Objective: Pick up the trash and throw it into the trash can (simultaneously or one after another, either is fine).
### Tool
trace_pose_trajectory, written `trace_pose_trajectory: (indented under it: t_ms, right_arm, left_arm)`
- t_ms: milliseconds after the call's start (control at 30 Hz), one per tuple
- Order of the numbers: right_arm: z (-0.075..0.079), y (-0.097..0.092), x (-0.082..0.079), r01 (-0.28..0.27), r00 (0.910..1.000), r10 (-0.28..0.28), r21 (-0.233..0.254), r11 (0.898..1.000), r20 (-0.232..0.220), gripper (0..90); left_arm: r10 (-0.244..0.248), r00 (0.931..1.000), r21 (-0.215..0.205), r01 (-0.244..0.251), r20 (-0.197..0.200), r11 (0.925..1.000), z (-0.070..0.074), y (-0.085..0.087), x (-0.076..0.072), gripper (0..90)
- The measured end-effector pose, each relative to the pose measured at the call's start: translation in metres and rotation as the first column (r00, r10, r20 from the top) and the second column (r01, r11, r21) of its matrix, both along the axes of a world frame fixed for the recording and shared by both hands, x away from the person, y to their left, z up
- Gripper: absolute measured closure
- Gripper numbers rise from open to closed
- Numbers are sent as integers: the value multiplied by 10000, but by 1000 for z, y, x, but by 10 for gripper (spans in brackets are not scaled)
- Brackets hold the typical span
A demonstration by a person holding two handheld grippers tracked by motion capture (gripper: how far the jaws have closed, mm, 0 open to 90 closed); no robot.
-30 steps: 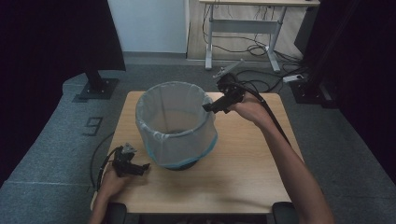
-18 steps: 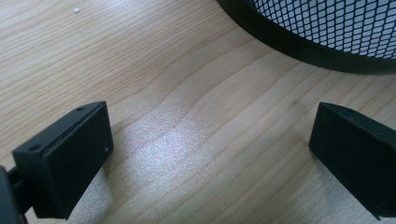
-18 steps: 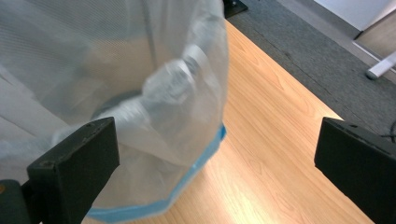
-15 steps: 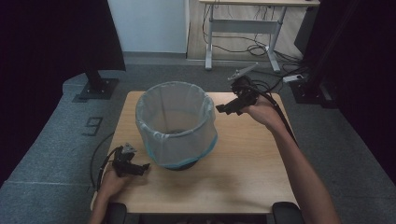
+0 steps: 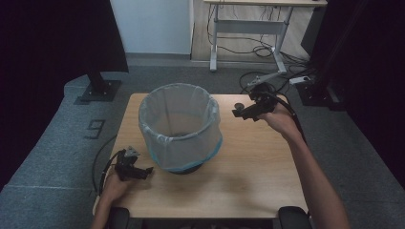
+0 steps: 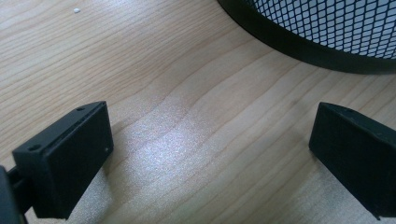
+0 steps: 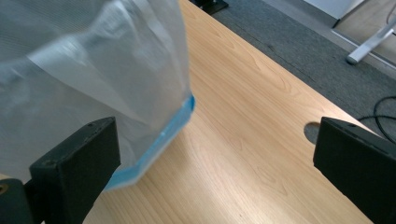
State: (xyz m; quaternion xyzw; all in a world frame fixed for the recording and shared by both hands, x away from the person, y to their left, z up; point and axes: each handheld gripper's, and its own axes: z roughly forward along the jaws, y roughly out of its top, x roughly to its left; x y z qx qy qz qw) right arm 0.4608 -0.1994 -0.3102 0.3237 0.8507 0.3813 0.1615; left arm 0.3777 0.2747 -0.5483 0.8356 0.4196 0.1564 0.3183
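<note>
A black mesh bin (image 5: 180,129) lined with a clear plastic bag with a blue edge (image 7: 161,135) stands in the middle of the wooden table (image 5: 258,167). My left gripper (image 5: 143,171) rests low on the table at the bin's front left, open, with bare wood between its jaws; the bin's black base (image 6: 299,44) lies just ahead of it. My right gripper (image 5: 239,113) hovers to the right of the bin's rim, open and holding nothing. The bag's hanging side (image 7: 93,70) is close in front of its left jaw.
A round cable hole (image 7: 312,133) sits in the table near its far right edge. Grey carpet (image 5: 57,143) surrounds the table. A desk frame (image 5: 248,28) with cables stands behind, and a black stand base (image 5: 98,90) is at the far left.
My right gripper has drawn back to the right, away from the bin's rim, over the last second. The left gripper has stayed in place.
</note>
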Motion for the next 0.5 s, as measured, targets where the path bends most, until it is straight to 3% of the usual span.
trace_pose_trajectory:
  t_ms: [500]
  right_arm:
    - [-20, -47, -5, 1139, 9933, -1138, 2, 9935, 196, 4]
  left_arm:
    - [27, 10000, -4, -27, 5, 10000, 0, 0, 0, 0]
